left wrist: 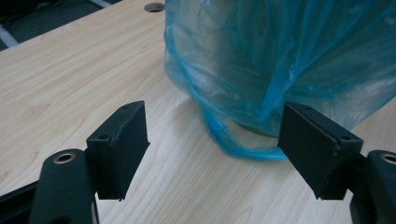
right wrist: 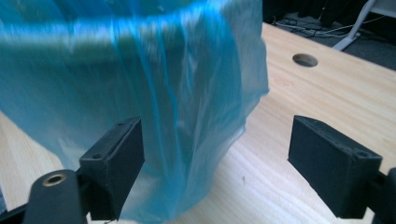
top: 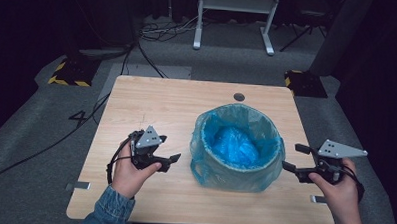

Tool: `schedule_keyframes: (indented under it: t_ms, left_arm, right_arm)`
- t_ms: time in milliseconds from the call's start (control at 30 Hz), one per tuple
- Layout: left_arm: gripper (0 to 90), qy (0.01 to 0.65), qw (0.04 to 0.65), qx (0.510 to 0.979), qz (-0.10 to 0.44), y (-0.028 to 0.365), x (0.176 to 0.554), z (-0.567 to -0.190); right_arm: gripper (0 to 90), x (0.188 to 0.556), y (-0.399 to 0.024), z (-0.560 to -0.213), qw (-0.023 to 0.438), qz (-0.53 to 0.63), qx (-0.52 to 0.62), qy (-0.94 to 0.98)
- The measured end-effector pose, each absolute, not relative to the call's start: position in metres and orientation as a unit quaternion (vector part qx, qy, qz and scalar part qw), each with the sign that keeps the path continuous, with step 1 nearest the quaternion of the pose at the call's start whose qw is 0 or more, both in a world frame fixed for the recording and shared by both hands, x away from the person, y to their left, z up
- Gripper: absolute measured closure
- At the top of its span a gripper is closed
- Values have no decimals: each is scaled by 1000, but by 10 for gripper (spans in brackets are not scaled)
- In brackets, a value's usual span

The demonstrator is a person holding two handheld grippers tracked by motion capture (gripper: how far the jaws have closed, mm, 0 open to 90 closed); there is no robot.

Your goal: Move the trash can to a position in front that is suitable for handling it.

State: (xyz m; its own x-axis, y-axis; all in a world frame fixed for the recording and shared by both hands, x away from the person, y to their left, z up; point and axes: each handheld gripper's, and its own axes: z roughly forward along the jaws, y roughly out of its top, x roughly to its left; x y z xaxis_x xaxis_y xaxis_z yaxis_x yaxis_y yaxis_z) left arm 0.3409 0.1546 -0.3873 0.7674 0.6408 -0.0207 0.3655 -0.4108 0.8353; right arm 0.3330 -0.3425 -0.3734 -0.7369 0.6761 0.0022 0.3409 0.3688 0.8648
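A round bin lined with a blue plastic bag (top: pixel 237 148) stands right of the middle of the wooden table (top: pixel 152 100), with crumpled blue plastic inside it. My left gripper (top: pixel 169 148) is open just left of the bin, held in a hand with a denim sleeve. In the left gripper view it (left wrist: pixel 215 140) faces the bag (left wrist: pixel 289 56), whose loose fold trails on the table between the jaws. My right gripper (top: pixel 292 157) is open at the bin's right side. In the right gripper view it (right wrist: pixel 219 140) stands close to the hanging bag (right wrist: pixel 140 70), nothing gripped.
A cable hole (top: pixel 239 97) sits in the table behind the bin. Small metal brackets (top: pixel 79 186) (top: pixel 317 199) mark the front edge. On the floor beyond are cables (top: pixel 154 33), a white desk frame (top: pixel 234 23) and yellow-black striped blocks (top: pixel 70 72) (top: pixel 305 83).
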Motion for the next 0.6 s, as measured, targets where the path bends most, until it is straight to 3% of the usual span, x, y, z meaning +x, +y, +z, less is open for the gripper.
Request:
schedule_keyframes:
  t_ms: [600]
  left_arm:
    - [257, 316, 449, 820, 162, 164, 336, -390]
  right_arm:
    - [206, 349, -318, -330, 219, 483, 296, 795]
